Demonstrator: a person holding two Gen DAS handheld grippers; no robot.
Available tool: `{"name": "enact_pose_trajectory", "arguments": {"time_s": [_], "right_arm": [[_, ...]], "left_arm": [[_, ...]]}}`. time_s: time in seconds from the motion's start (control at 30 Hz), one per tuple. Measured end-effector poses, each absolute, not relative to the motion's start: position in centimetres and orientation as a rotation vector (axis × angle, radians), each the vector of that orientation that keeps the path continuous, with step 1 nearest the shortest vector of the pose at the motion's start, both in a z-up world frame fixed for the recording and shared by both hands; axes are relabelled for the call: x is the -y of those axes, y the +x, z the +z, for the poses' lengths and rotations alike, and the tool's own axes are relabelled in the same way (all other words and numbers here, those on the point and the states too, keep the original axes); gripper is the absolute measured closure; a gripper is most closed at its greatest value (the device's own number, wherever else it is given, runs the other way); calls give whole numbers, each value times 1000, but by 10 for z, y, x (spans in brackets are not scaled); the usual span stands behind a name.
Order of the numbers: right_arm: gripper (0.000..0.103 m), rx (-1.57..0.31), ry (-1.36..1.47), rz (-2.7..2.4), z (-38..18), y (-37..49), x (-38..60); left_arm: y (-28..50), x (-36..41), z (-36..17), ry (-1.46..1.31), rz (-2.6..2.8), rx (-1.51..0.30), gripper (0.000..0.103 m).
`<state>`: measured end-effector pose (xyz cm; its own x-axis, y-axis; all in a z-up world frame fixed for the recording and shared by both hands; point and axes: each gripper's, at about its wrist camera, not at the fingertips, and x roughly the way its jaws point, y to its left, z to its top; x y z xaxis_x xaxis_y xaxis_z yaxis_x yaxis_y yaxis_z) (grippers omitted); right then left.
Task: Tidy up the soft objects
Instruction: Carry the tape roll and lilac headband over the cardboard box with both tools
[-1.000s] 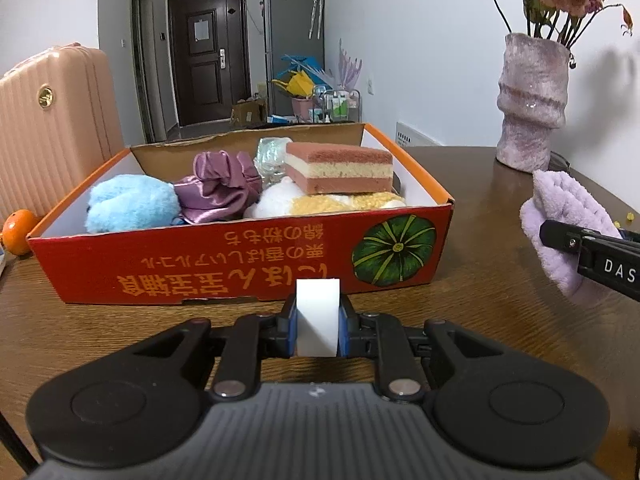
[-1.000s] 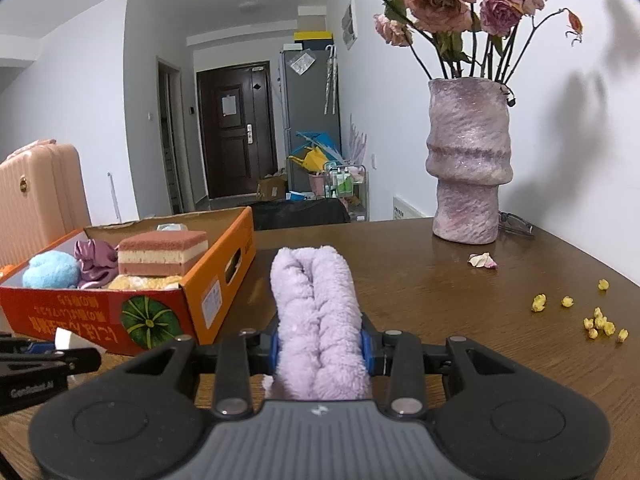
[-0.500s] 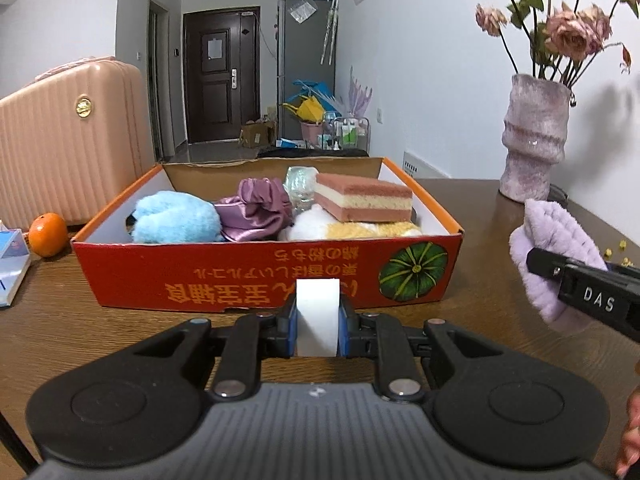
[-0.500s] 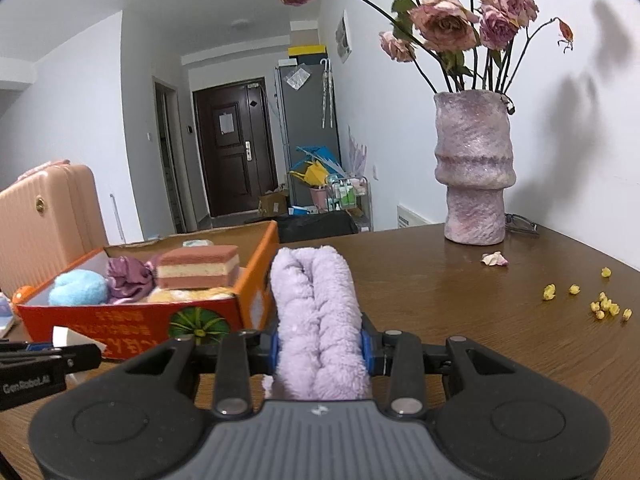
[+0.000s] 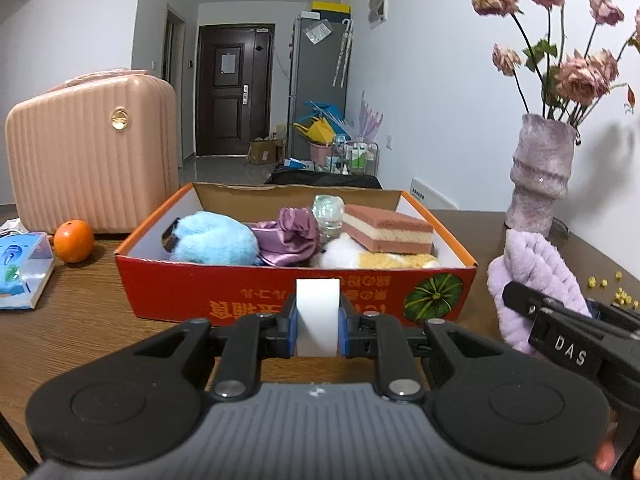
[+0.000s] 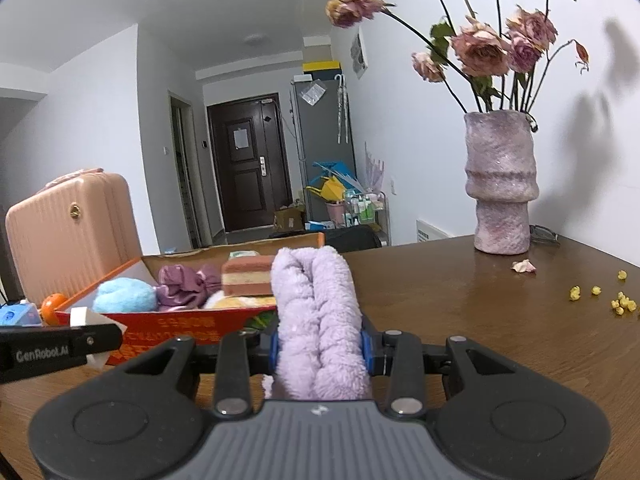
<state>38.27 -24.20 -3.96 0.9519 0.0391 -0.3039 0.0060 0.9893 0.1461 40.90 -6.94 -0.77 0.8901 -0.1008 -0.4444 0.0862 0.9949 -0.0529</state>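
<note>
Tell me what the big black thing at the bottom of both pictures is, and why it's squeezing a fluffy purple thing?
That black thing is a hand-held grabber with two fingers. A person holds one in each hand, and each grabber has a camera looking forward along its fingers. So one picture comes from the left grabber, the other from the right.

The left gripper is pinching a white sponge block. The right gripper is squeezing a fluffy purple cloth.

Both are over a brown wooden table. On it sits an orange cardboard box holding soft things: a blue fluffy ball, a shiny purple scrunchie and a pink and cream sponge. Nearby are an orange, a pink suitcase and a vase of flowers.
</note>
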Motion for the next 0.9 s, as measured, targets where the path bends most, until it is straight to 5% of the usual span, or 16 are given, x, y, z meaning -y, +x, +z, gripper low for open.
{"name": "enact_pose_trajectory", "arguments": {"time_s": [0.9], "right_arm": [[68,-191,49,91,-30,392,166]], "left_arm": [[411,13,22,-113,-24,-345,83]]}}
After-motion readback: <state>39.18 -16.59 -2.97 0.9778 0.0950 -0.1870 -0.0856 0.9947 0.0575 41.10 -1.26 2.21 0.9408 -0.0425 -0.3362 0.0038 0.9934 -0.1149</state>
